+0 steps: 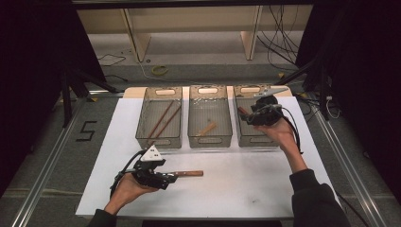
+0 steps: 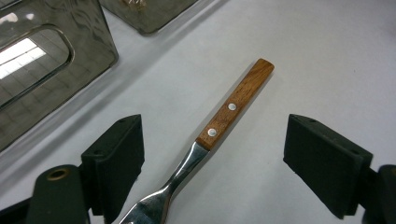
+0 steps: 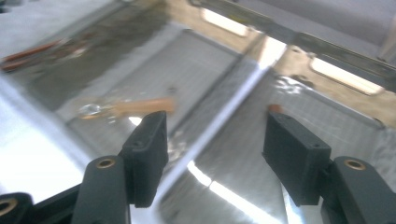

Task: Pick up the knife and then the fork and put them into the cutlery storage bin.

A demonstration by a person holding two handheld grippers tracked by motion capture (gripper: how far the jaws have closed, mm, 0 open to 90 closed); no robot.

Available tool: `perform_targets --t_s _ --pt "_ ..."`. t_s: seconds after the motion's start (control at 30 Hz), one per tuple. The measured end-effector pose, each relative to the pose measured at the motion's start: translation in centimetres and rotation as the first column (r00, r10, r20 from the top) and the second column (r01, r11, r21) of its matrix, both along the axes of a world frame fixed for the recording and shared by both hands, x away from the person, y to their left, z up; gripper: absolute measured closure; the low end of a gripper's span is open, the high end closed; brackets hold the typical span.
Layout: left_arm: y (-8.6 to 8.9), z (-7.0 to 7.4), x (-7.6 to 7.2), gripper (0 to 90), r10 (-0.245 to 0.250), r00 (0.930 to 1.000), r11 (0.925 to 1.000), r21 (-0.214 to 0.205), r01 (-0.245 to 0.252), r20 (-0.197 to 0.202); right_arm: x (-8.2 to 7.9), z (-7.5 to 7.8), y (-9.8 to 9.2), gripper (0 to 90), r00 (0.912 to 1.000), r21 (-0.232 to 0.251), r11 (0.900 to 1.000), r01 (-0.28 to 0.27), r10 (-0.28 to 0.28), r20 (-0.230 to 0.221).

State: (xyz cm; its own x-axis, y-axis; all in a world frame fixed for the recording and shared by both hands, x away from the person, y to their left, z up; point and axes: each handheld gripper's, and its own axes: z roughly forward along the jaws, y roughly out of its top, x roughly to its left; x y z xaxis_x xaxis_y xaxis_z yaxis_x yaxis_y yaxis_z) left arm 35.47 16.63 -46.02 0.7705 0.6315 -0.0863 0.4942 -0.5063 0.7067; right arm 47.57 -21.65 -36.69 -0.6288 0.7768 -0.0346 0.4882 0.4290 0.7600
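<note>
Left tool gapes around the fork; right tool open (empty).

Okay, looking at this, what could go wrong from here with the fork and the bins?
1. The left gripper is open astride the fork, near its smooth metal neck; closing there, it might slip or pivot. Gripping the wooden handle seems safer.
2. The right gripper hangs open low over the right bin; it could knock the wall as it leaves.
3. The bins stand close together, so the fork may land in the wrong one, perhaps the left bin with the chopsticks.
</note>
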Motion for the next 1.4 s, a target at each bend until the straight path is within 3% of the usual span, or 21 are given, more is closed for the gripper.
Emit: perform_targets --t_s 0.3,0.47,0.57,0.83,0.87,0.97,1.03,1.4 --pt "-0.9 0.3 1.0 21.6 -0.069 0.9969 0.9925 0.099 0.072 -0.038 -5.3 -0.4 0.5 37.7 0.9926 0.026 0.9923 -0.121 0.121 0.015" --pt "-1.5 0.2 2.0 24.6 -0.098 0.9901 0.9789 0.169 0.114 -0.101 -7.4 -1.0 0.2 37.2 0.9883 0.04 0.9877 -0.151 0.15 0.027" --pt "-1.9 0.2 2.4 27.0 -0.105 0.9878 0.9728 0.194 0.126 -0.114 -8.3 -1.6 0.0 37.2 0.9863 0.048 0.9852 -0.164 0.164 0.021" --pt "-3.1 0.0 3.1 32.8 -0.131 0.9814 0.9507 0.263 0.164 -0.141 -9.8 -2.6 0.1 36.6 0.9815 0.04 0.9807 -0.191 0.191 0.012" --pt "-3.2 0.0 3.2 33.9 -0.137 0.9792 0.944 0.28 0.175 -0.15 -10.0 -2.7 0.2 36.6 0.9814 0.043 0.9805 -0.192 0.192 0.01" --pt "-3.6 0.0 3.6 35.4 -0.129 0.9768 0.9427 0.284 0.174 -0.171 -10.5 -3.0 0.3 36.4 0.9798 0.042 0.9789 -0.2 0.2 0.008" --pt "-3.8 -0.1 3.8 38.3 -0.137 0.9749 0.9347 0.303 0.186 -0.176 -10.7 -3.2 0.3 36.3 0.9794 0.044 0.9784 -0.202 0.202 0.006" --pt "-4.0 -0.7 3.6 45.8 -0.151 0.9687 0.9197 0.331 0.211 -0.197 -11.1 -3.9 0.4 36.2 0.9769 0.042 0.9761 -0.213 0.214 -0.01"
